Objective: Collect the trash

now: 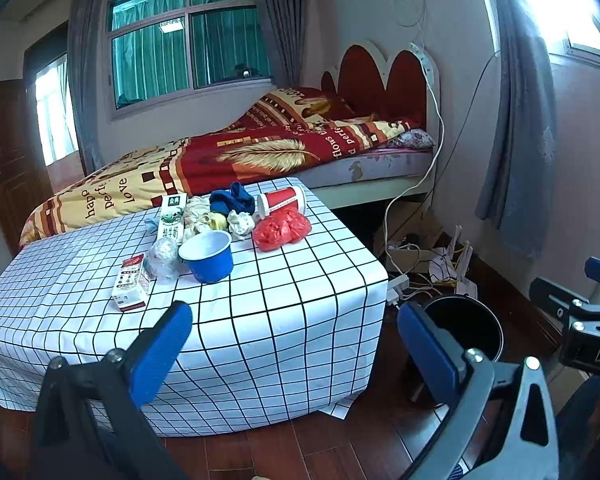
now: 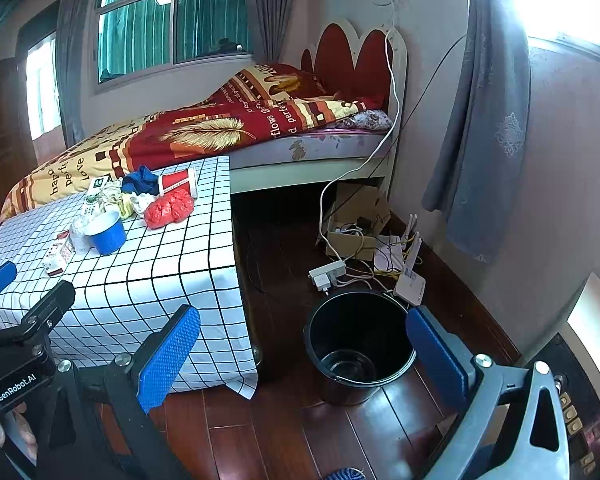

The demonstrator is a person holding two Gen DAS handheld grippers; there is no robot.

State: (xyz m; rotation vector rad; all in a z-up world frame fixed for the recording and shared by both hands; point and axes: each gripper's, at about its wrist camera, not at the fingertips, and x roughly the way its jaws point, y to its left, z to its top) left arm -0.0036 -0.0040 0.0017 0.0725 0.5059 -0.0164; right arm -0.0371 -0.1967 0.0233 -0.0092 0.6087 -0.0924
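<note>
Above the floor before the tabletop [image 1: 260, 280], we hold the left hand-held gripper [image 1: 296, 344] and right hand-held gripper [image 2: 304, 356] level, jaws wide, empty. Trash [image 1: 282, 230] clusters on the tabletop; a finger half hides the bucket [image 2: 356, 344].

bed [image 1: 260, 152]: far ahead of jaws, red-yellow feather quilt, red scalloped headboard
window [image 1: 188, 36]: behind bed, green curtain inside
grey curtain [image 2: 484, 120]: right of jaws, hanging at wall
power strip [image 2: 327, 273]: on wood floor, ahead between jaws, white cables attached
router [image 2: 410, 282]: just right of strip, antennas up
cardboard box [image 2: 354, 236]: under bed end
door [image 1: 8, 160]: far left
</note>
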